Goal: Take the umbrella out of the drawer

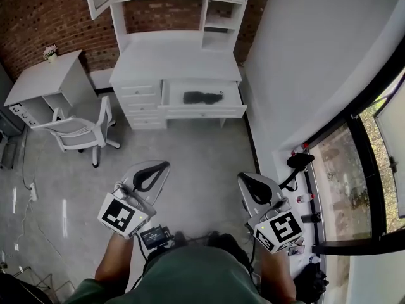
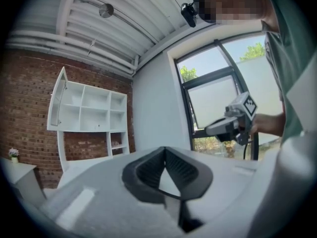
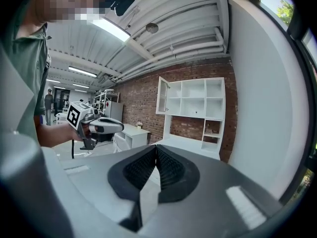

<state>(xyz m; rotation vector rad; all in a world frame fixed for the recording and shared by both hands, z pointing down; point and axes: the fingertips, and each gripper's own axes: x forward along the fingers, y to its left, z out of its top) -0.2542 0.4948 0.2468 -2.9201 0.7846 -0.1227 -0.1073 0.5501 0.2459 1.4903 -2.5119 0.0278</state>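
Upper centre, a dark folded umbrella lies in the open white drawer; below, the grey left tool and right tool are both closed and empty.

Brick wall, white desk, grey floor

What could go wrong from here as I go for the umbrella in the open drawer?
The left hand-held gripper and right hand-held gripper are both shut; unless one opens, it may only nudge the umbrella. The drawer front sticks out from the desk, so a low approach might bump it.
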